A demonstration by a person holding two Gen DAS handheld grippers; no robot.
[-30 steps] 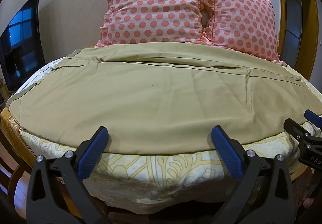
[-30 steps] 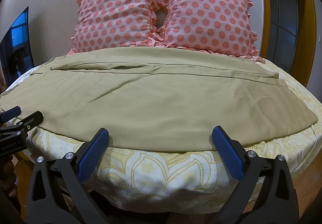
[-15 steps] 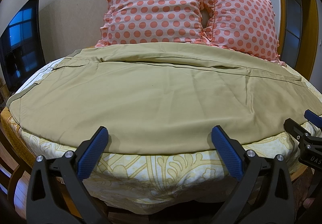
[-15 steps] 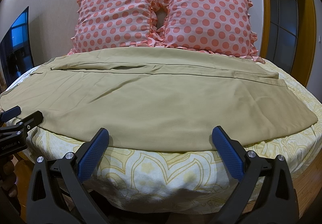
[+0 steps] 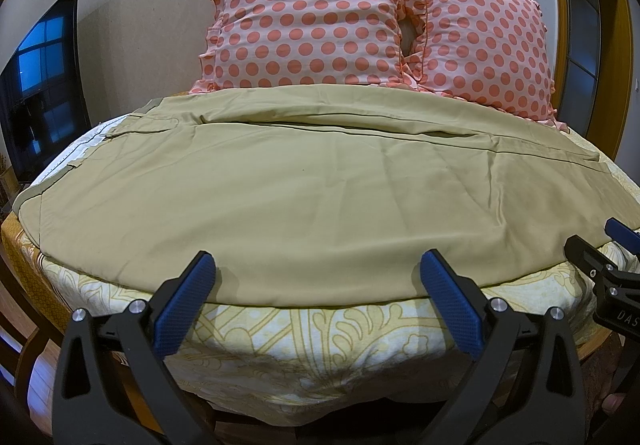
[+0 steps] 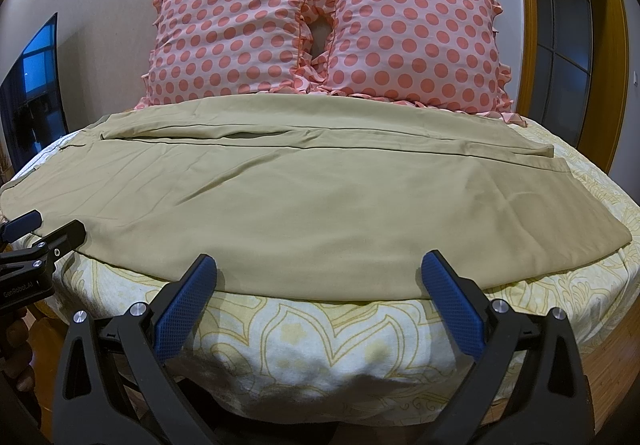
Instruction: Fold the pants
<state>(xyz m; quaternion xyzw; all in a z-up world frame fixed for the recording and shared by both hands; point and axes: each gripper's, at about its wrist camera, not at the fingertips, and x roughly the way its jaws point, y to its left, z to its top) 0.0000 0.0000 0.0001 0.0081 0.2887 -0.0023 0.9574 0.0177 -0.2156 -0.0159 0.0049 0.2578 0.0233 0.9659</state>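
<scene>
Khaki pants [image 5: 304, 189] lie spread flat across the bed, waistband at the left, leg hems at the right; they also show in the right wrist view [image 6: 288, 205]. The two legs lie side by side, one beyond the other. My left gripper [image 5: 316, 277] is open and empty, hovering just off the near edge of the pants. My right gripper [image 6: 320, 277] is open and empty at the same near edge, further right. The right gripper shows at the left wrist view's right edge [image 5: 600, 257]; the left gripper shows at the right wrist view's left edge [image 6: 40, 233].
The bed [image 5: 320, 345] has a yellow-patterned white sheet. Two pink polka-dot pillows [image 6: 232, 29] [image 6: 412, 33] stand against the wall behind the pants. A dark TV screen [image 5: 40, 85] is at the left, a wooden door frame [image 6: 608, 45] at the right.
</scene>
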